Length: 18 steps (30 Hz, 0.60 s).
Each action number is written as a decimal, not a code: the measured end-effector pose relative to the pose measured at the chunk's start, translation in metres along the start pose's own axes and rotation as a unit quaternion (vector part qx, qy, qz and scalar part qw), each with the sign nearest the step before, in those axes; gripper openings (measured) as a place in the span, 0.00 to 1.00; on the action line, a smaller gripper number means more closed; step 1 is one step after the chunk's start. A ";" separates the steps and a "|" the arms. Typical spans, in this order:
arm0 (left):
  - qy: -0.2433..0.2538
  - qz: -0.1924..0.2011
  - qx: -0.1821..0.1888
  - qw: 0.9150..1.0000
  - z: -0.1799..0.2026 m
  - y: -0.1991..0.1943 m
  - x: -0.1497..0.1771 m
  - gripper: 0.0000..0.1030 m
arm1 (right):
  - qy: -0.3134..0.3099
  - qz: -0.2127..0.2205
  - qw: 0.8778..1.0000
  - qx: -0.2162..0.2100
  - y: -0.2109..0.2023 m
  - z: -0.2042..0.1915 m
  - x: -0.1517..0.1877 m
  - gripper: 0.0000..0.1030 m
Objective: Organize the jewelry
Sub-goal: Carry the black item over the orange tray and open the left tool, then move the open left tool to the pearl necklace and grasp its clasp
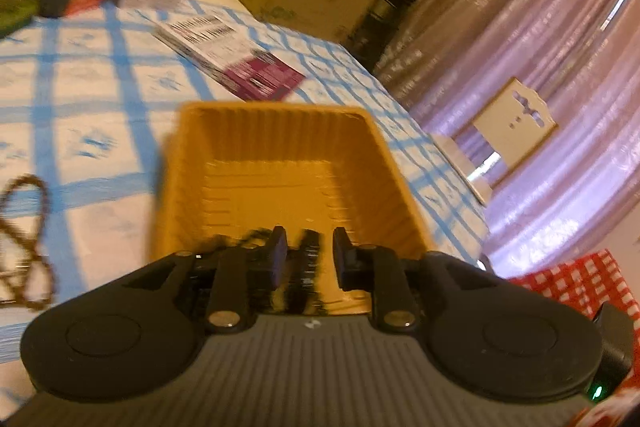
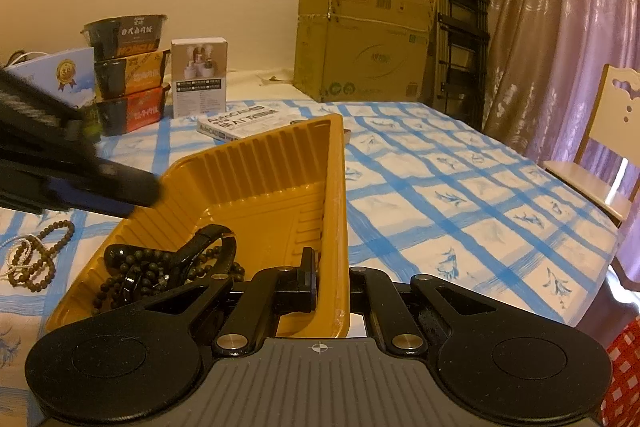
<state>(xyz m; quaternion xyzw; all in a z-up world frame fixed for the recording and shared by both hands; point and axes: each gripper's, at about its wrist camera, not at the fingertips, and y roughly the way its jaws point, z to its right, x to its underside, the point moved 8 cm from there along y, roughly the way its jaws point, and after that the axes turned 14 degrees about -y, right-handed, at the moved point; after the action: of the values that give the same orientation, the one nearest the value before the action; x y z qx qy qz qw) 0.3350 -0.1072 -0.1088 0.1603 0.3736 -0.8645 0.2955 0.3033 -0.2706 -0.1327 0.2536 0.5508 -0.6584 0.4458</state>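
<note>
An orange ribbed tray [image 1: 280,155] lies on the blue-checked tablecloth. In the right wrist view the orange tray [image 2: 256,187] is tipped up, and my right gripper [image 2: 332,267] is shut on its right wall, one finger inside and one outside. Dark bead strings and a black strap [image 2: 192,255] lie in its near corner. My left gripper [image 1: 310,243] is over the tray's near end, open, with a blurred dark piece [image 1: 308,259] between its fingers and gaps on both sides. Seen from the right wrist, the left gripper [image 2: 80,179] is a dark blur at the tray's left rim. A brown bead string [image 1: 24,247] and a silver chain [image 2: 20,251] lie on the cloth.
A book [image 2: 240,123] lies behind the tray. Stacked food bowls [image 2: 128,71] and a white box [image 2: 199,75] stand at the back left. A cardboard box [image 2: 360,43], a folding ladder [image 2: 460,7], a curtain and a chair [image 2: 612,131] border the table's far and right edges.
</note>
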 end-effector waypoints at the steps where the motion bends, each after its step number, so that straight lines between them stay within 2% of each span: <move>1: 0.000 0.010 -0.010 1.000 -0.007 -0.008 -0.002 0.24 | 0.000 0.000 1.000 0.000 0.000 0.000 0.000 0.05; 6: 0.004 0.043 -0.079 0.996 -0.052 -0.049 0.000 0.26 | 0.001 -0.001 1.000 0.000 0.000 0.000 -0.001 0.05; 12: 0.017 0.052 -0.176 0.983 -0.112 -0.087 0.012 0.27 | 0.001 -0.002 1.000 0.001 -0.001 0.001 0.000 0.05; 18: 0.017 0.058 -0.228 0.972 -0.148 -0.112 0.023 0.27 | 0.001 -0.005 1.000 0.002 -0.001 0.002 0.002 0.05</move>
<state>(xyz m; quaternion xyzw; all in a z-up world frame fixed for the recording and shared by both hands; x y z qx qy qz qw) 0.2550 0.0547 -0.1581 0.1251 0.5560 -0.7348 0.3678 0.3015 -0.2735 -0.1333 0.2522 0.5511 -0.6615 0.4417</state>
